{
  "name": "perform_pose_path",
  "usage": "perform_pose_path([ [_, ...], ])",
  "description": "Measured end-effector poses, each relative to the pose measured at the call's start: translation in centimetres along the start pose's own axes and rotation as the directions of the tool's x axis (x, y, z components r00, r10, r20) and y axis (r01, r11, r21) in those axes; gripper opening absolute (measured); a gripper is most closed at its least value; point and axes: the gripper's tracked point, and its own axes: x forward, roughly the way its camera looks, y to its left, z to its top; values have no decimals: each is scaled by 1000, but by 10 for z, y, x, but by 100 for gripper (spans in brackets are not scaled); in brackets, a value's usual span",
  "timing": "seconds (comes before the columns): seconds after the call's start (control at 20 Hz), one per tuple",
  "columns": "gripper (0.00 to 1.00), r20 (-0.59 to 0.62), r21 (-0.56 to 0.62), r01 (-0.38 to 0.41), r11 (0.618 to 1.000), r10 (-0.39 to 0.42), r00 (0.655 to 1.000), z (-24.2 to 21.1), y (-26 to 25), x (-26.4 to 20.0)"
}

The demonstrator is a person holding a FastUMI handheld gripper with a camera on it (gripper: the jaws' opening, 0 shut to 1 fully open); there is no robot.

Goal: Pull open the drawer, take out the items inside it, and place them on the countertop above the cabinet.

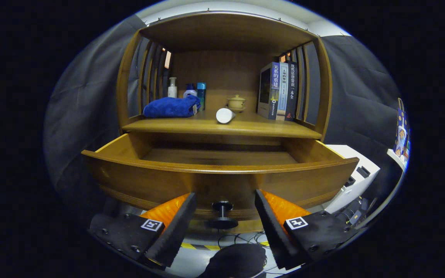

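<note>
Gripper view: the gripper (222, 212) is spread wide, its 2 fingers (176, 227) flanking the drawer knob (222, 214) without touching it and holding nothing. The drawer (222, 173) is pulled out; its front panel hides the near part of the interior, and the visible floor is bare wood in shadow. On the countertop (222, 126) above, a white cylinder (225, 115) lies on its side near the front edge. A blue towel (171, 107) at the left edge partly covers 3 bottles (187, 91). A small lidded pot (236, 102) stands further back; books (278, 90) stand at the right edge.
</note>
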Motion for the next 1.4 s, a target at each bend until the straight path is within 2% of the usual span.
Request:
perform_pose_path([
  [0.35,99,20,-27,16,1000,-16,1000,24,3,55],
  [0.85,99,0,-31,19,999,-19,1000,44,5,106],
  [1.15,99,13,-39,42,998,-42,999,43,1,103],
  [1.4,99,96,-46,40,998,-35,995,77,-23,57],
])
